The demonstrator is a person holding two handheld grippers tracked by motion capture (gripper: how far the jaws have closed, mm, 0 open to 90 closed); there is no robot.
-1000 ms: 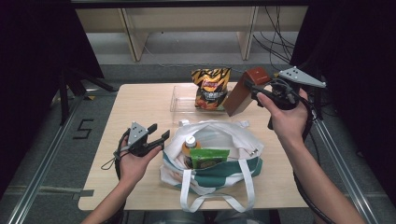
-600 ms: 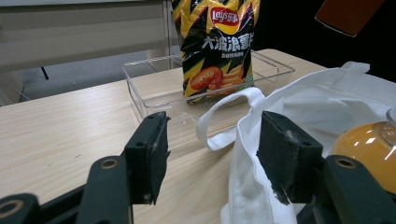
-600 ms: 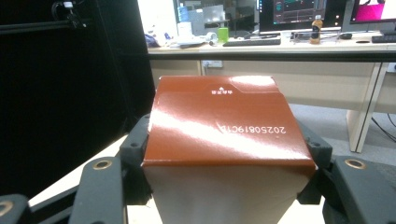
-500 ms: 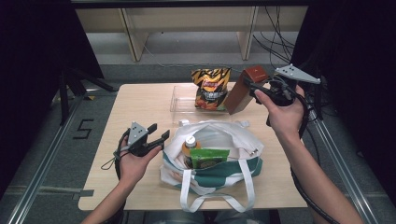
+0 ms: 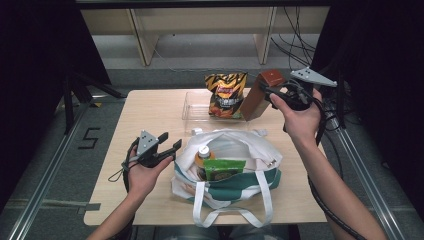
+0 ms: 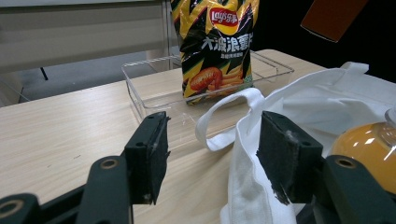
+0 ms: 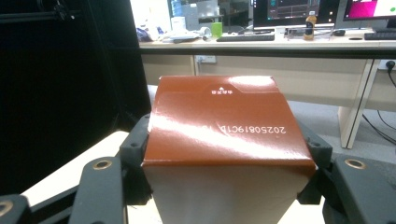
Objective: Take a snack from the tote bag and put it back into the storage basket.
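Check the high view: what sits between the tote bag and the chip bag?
The near wall of the clear plastic tray in which the chip bag stands, then a bare strip of table before the tote bag. High view shows it.

The chip bag (image 6: pixel 215 46), upper centre of the left gripper view, carries the "Lay's" logo above large Chinese characters. The brown box (image 7: pixel 224 123), mid-frame in the right gripper view, shows "20250819C1B" printed upside down. On the floor (image 5: pixel 50 165), left in the high view, stands a "5".
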